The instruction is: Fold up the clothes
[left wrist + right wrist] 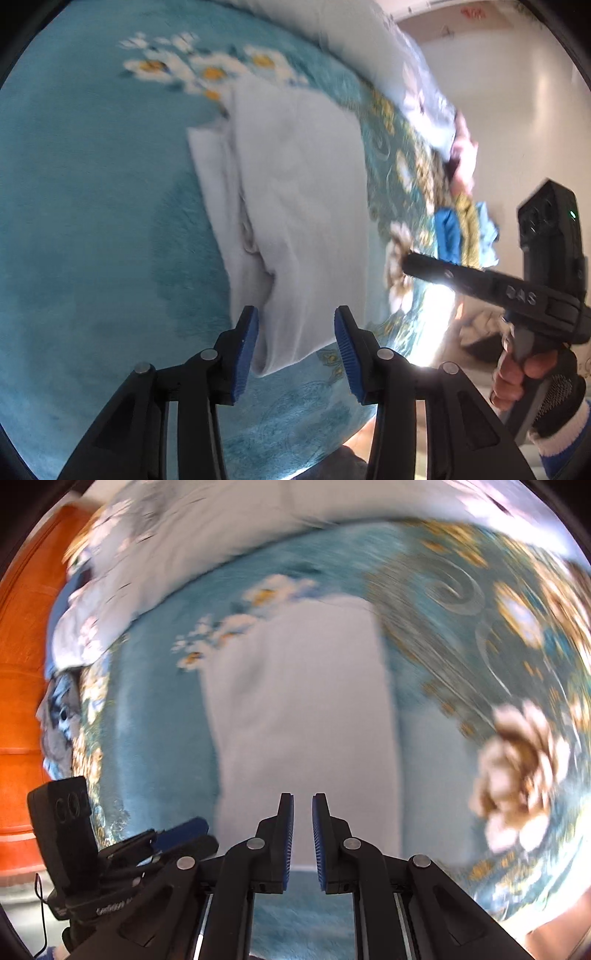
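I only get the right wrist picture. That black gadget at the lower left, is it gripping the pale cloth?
Observer: No. The left gripper has its jaws open. The near corner of the folded garment lies between them, apparently unpinched.
Visitor: Who holds my gadget?
Observer: A hand in a dark glove with a striped cuff holds the right gripper by its handle.
Visitor: Is the cloth folded already?
Observer: Yes. Along one side, several layers lie stacked.
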